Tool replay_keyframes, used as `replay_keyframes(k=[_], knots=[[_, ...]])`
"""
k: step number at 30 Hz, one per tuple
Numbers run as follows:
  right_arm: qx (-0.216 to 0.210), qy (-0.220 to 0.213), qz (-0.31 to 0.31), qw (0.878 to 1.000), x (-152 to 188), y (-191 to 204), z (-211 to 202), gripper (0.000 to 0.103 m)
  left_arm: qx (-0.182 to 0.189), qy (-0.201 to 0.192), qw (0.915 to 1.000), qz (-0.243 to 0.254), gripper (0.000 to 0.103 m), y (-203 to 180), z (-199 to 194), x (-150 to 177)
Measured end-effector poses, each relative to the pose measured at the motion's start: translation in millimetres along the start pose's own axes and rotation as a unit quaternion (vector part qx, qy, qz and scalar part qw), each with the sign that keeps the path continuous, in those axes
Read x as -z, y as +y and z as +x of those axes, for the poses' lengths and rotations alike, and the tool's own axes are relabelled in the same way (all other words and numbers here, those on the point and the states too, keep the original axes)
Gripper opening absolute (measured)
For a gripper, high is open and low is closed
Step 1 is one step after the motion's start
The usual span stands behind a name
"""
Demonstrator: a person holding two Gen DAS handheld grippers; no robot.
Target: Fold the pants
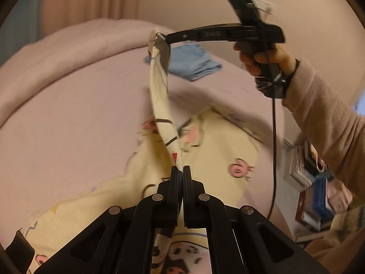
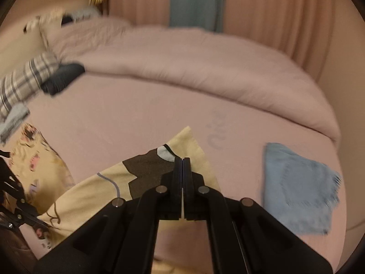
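The pale yellow cartoon-print pants [image 1: 219, 150] hang over the pink bed, lifted by both grippers. My left gripper [image 1: 183, 168] is shut on one edge of the fabric. A taut strip of cloth runs from it up to my right gripper [image 1: 159, 40], which is shut on the other end, higher and farther off. In the right wrist view my right gripper [image 2: 183, 159] is shut on a corner of the pants [image 2: 98, 189]. My left gripper [image 2: 40, 225] shows at the left edge, holding the same cloth.
Folded blue jeans [image 1: 194, 62] [image 2: 298, 187] lie on the pink bed sheet [image 1: 68, 125] [image 2: 136, 105]. A rolled pink duvet [image 2: 205, 64] lies at the far side. Plaid and dark clothes [image 2: 43, 77] lie at the left. Stacked books [image 1: 312, 178] stand beside the bed.
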State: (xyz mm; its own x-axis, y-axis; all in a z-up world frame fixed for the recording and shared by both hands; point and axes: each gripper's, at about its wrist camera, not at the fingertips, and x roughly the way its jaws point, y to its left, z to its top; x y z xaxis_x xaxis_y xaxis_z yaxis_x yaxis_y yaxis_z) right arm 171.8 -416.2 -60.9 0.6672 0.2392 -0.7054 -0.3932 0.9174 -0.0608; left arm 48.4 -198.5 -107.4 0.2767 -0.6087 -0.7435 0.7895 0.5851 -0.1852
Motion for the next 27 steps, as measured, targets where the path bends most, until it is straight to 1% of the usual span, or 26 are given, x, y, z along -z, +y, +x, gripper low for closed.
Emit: replay_keyframes(k=[1,3,4,6,8,9,10,11,12,13,14,15,17,18,19,21,22,27], knots=[[0.010,-0.019,0.014,1.000,10,-2,-26,0.001,0.007,-0.001,0.9999,0.014,0.000,-10,-2,1],[0.013,-0.040,0.035,0.998,29,-7,-53,0.001,0.010,0.001,0.9993,0.035,0.000,-24,-3,4],[0.028,-0.050,0.045,0.997,45,-8,-69,0.001,0.013,0.005,0.9989,0.044,0.000,-30,-1,5],[0.028,-0.067,0.088,0.993,86,-7,-98,0.001,0.020,0.017,0.9980,0.058,0.000,-40,8,11],[0.047,-0.063,0.131,0.988,121,-10,-110,0.002,0.020,0.036,0.9963,0.075,0.000,-49,17,20],[0.041,-0.058,0.157,0.985,143,-12,-112,0.006,0.015,0.048,0.9950,0.086,0.000,-54,22,23],[0.026,-0.045,0.196,0.979,173,-14,-111,0.006,0.010,0.060,0.9934,0.097,0.000,-59,29,28],[0.022,-0.030,0.222,0.974,188,-17,-105,0.009,0.010,0.074,0.9917,0.105,0.000,-63,36,33],[0.019,-0.004,0.262,0.965,212,-20,-97,0.026,0.008,0.082,0.9905,0.110,0.000,-63,37,37],[0.007,0.008,0.299,0.954,229,-22,-92,0.040,0.004,0.089,0.9889,0.119,0.000,-67,41,39],[-0.010,0.013,0.332,0.943,245,-23,-94,0.043,0.003,0.092,0.9881,0.124,0.000,-68,41,44],[-0.027,0.007,0.354,0.935,254,-22,-97,0.043,0.002,0.093,0.9875,0.127,0.000,-69,41,45],[-0.061,-0.020,0.384,0.921,264,-19,-106,0.051,0.000,0.094,0.9872,0.129,0.000,-69,37,44],[-0.070,-0.024,0.393,0.917,267,-18,-109,0.054,-0.002,0.094,0.9872,0.129,0.000,-68,36,44],[-0.068,-0.023,0.406,0.911,270,-18,-109,0.054,-0.003,0.093,0.9874,0.128,0.000,-66,35,45],[-0.052,-0.020,0.421,0.905,270,-19,-107,0.054,-0.004,0.094,0.9878,0.124,0.000,-67,39,48],[-0.051,-0.025,0.429,0.902,271,-21,-105,0.054,-0.006,0.094,0.9877,0.125,0.000,-69,40,49],[-0.044,-0.017,0.445,0.894,264,-29,-94,0.045,-0.006,0.098,0.9873,0.125,0.000,-72,42,49]])
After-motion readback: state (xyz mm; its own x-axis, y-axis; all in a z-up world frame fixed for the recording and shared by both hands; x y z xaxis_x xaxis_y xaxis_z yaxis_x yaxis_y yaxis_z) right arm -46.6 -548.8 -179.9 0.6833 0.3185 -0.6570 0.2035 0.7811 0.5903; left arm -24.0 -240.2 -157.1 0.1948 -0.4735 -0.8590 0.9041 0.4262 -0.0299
